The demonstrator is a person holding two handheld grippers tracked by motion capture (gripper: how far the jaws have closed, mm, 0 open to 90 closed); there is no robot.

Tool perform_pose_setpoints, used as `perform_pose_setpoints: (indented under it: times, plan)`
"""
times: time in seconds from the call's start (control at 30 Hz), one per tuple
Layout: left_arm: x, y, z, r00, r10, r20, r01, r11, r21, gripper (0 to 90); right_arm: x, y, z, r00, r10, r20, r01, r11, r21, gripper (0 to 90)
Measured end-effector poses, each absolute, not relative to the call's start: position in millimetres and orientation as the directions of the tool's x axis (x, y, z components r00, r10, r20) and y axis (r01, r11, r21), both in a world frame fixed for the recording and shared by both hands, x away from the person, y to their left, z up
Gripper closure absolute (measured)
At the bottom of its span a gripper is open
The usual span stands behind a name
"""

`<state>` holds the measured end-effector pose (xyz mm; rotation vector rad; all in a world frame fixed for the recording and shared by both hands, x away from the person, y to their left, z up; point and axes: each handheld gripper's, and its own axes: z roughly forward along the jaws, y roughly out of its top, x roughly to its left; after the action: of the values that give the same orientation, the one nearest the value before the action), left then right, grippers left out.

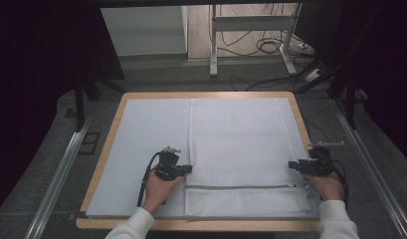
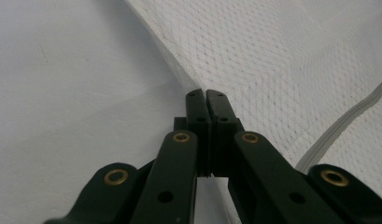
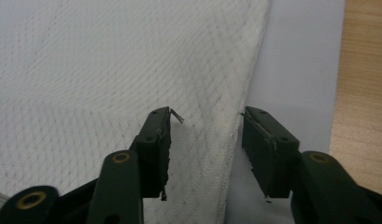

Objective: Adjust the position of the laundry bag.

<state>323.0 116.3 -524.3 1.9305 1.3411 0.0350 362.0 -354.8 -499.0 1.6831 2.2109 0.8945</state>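
Left hand-held gripper (image 2: 205,95) is fully closed, pinching the mesh bag's (image 1: 241,144) left edge (image 2: 179,77) just ahead of its tips. Right hand-held gripper (image 3: 206,122) is about half open, straddling the right edge (image 3: 244,112), pads not yet on it. We should close the right squarely on that hem, not just loose mesh. Zip (image 1: 241,187) runs between the two. Bag lies flat on the sheet (image 1: 146,129), worktop (image 1: 300,114) beyond.
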Motion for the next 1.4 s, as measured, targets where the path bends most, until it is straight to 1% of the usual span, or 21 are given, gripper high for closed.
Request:
perform_pose_setpoints:
  times: [0.03, 0.07, 0.13, 0.27, 0.33, 0.37, 0.43, 0.7, 0.97, 1.27, 1.4]
  plan:
    - [322.9, 116.4, -524.0, 0.445, 0.809, -0.385, 0.786, -0.148, 0.6, 89.9, 362.0, -354.8, -499.0, -0.319, 0.93, 0.182, 0.795, 0.158, 0.586, 52.9]
    - [322.8, 116.3, -523.7, 0.444, 0.809, -0.386, 0.786, -0.145, 0.601, 89.9, 362.2, -355.1, -499.8, -0.321, 0.928, 0.187, 0.8, 0.16, 0.579, 54.8]
    - [322.8, 116.3, -523.7, 0.445, 0.808, -0.386, 0.786, -0.145, 0.601, 89.9, 362.0, -354.9, -500.7, -0.331, 0.925, 0.188, 0.799, 0.168, 0.577, 62.7]
    - [322.7, 116.4, -523.7, 0.446, 0.808, -0.386, 0.785, -0.146, 0.602, 89.9, 361.4, -352.1, -501.2, -0.367, 0.914, 0.174, 0.796, 0.211, 0.568, 74.3]
    - [322.8, 117.9, -523.1, 0.444, 0.805, -0.393, 0.788, -0.142, 0.599, 89.9, 361.2, -351.8, -501.4, -0.364, 0.918, 0.16, 0.792, 0.214, 0.572, 80.8]
    - [322.9, 118.5, -522.9, 0.445, 0.804, -0.395, 0.789, -0.142, 0.598, 89.9, 361.1, -352.1, -501.4, -0.364, 0.918, 0.161, 0.791, 0.213, 0.574, 83.5]
    - [323.2, 119.2, -522.5, 0.443, 0.804, -0.397, 0.788, -0.138, 0.6, 89.9, 360.9, -351.9, -501.1, -0.365, 0.917, 0.159, 0.787, 0.213, 0.579, 86.0]
    - [324.5, 123.6, -522.4, 0.443, 0.807, -0.39, 0.785, -0.139, 0.604, 90.0, 361.7, -343.4, -502.2, -0.378, 0.915, 0.14, 0.782, 0.235, 0.577, 86.8]
    - [326.4, 128.8, -527.6, 0.424, 0.806, -0.413, 0.801, -0.12, 0.587, 90.0, 361.5, -336.6, -502.7, -0.397, 0.908, 0.134, 0.77, 0.249, 0.588, 86.8]
    - [326.4, 138.5, -526.7, 0.408, 0.808, -0.424, 0.804, -0.099, 0.586, 90.0, 360.8, -333.9, -502.4, -0.403, 0.902, 0.151, 0.767, 0.243, 0.594, 86.9]
    - [327.6, 141.8, -527.6, 0.4, 0.807, -0.434, 0.809, -0.089, 0.58, 90.0, 360.9, -326.6, -502.8, -0.423, 0.894, 0.15, 0.754, 0.255, 0.606, 86.9]
